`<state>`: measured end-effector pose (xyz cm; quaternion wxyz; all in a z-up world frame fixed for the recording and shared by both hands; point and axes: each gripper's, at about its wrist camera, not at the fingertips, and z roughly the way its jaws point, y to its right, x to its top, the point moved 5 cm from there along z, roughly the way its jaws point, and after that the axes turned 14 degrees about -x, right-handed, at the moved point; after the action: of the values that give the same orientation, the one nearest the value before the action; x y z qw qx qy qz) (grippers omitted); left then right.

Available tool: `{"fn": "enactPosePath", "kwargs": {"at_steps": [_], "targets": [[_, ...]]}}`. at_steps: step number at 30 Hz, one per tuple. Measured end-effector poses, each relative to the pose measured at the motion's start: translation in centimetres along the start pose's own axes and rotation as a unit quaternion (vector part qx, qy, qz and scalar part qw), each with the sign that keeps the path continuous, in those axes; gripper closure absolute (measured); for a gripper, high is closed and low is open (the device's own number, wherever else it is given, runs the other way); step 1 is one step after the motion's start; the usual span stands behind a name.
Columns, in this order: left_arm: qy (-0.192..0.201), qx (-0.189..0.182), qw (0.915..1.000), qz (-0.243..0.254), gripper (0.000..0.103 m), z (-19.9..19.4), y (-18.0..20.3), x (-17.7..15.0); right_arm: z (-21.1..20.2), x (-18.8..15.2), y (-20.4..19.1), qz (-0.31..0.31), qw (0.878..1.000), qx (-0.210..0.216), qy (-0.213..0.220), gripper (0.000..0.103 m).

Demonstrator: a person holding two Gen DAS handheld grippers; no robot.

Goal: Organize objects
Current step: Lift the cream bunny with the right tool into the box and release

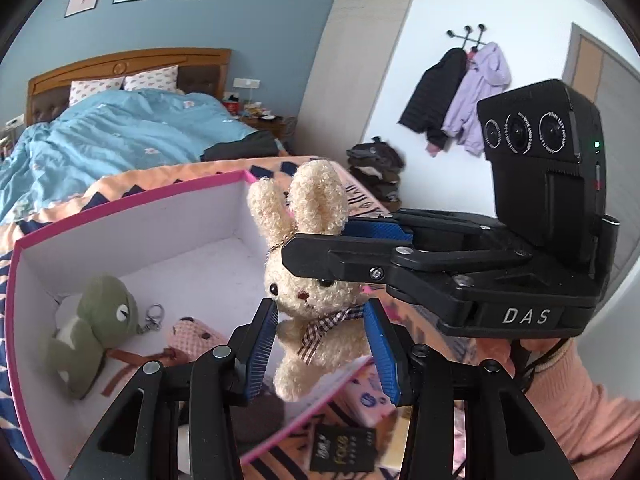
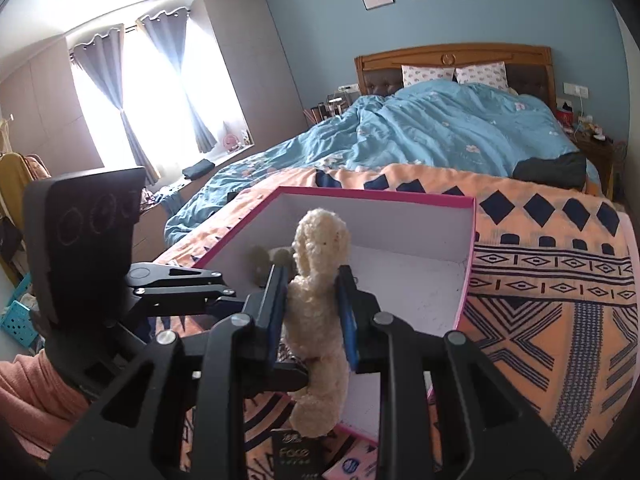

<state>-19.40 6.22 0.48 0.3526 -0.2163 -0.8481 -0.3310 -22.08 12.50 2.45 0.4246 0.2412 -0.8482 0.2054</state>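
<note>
A cream bunny plush (image 1: 308, 292) with a checked bow hangs upright over the near rim of a pink-edged white box (image 1: 120, 204). My left gripper (image 1: 320, 316) is shut on its body, a blue pad on each side. My right gripper (image 1: 320, 240) comes in from the right and is shut across the bunny's head, just under the ears. From the right wrist, the bunny (image 2: 316, 320) shows side-on between the right gripper's (image 2: 312, 308) pads, above the box (image 2: 380, 194). The left gripper (image 2: 228, 286) reaches in from the left. A green plush (image 1: 96, 320) and a pink plush (image 1: 192, 332) lie in the box.
The box rests on an orange patterned blanket (image 2: 540, 280) at the foot of a bed with a blue duvet (image 2: 440, 128). A black packet (image 1: 344, 448) and a pink tissue pack (image 1: 368, 400) lie in front of the box. A person's pink sleeve (image 1: 580, 400) holds the right gripper.
</note>
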Motion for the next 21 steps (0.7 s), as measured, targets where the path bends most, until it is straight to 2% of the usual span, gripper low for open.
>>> {"fn": "enactPosePath", "kwargs": {"at_steps": [9, 11, 14, 18, 21], "targets": [[-0.04, 0.018, 0.9986, -0.03, 0.059, 3.4, -2.5, -0.7, 4.5, -2.1, 2.2, -0.005, 0.997, -0.041, -0.067, 0.072], [-0.044, 0.025, 0.9982, -0.031, 0.059, 3.8, -2.7, -0.9, 4.8, -2.5, 2.5, -0.014, 0.995, -0.073, -0.073, 0.071], [-0.039, 0.026, 0.9983, -0.033, 0.059, 3.7, -2.8, -1.0, 4.7, -2.7, 2.7, -0.019, 0.993, -0.089, -0.074, 0.071], [-0.024, 0.033, 0.9988, -0.029, 0.053, 2.9, -2.3, -1.1, 3.5, -2.2, 3.3, -0.014, 0.991, -0.128, -0.048, 0.066], [-0.008, 0.042, 0.9989, -0.018, 0.047, 2.0, -1.8, -1.2, 2.2, -1.6, 3.6, -0.001, 0.992, -0.119, -0.028, 0.066]]}}
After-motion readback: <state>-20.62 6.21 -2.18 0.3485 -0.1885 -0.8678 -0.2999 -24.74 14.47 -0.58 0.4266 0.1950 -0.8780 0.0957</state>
